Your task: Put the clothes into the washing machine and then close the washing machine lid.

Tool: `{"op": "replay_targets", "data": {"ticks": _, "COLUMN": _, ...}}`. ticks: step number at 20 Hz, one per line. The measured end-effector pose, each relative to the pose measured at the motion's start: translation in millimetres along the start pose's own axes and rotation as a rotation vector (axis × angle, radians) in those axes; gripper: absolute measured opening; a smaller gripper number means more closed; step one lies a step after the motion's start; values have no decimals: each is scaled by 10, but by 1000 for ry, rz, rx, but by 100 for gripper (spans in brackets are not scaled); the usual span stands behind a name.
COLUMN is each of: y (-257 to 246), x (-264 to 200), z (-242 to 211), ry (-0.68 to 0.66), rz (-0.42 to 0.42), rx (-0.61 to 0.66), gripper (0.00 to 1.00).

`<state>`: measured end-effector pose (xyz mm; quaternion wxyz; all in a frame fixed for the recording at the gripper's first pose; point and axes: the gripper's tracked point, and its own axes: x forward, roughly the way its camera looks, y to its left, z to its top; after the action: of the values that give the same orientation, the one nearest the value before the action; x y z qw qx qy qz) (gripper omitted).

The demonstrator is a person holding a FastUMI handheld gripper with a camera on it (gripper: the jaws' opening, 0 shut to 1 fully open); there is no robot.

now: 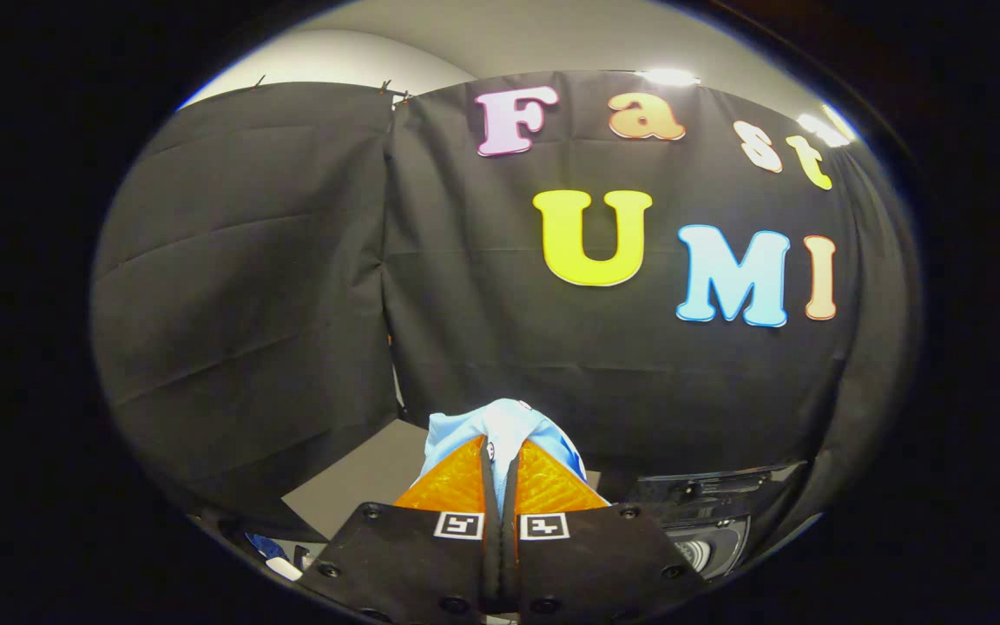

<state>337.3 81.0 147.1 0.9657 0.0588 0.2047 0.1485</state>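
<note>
My gripper [500, 451] is shut on a light blue and white garment [500, 425], which bunches up over and between the two fingertips. The cloth is lifted well above the surface below. Low to the right of the fingers, a dark machine [708, 512] with a control panel and a round dial [695, 551] shows part of its top edge. Whether its lid is up or down cannot be told from here.
A grey tabletop [361, 486] lies beyond the fingers to the left. Black cloth walls close in the booth behind and on both sides. Some blue and white items [274, 555] lie low on the left, mostly hidden.
</note>
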Motion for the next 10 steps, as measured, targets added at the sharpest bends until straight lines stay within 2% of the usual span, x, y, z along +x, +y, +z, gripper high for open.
{"op": "replay_targets", "data": {"ticks": 10, "y": -1731, "x": -486, "z": -178, "ry": -18, "rz": -210, "rx": 76, "gripper": 1}}
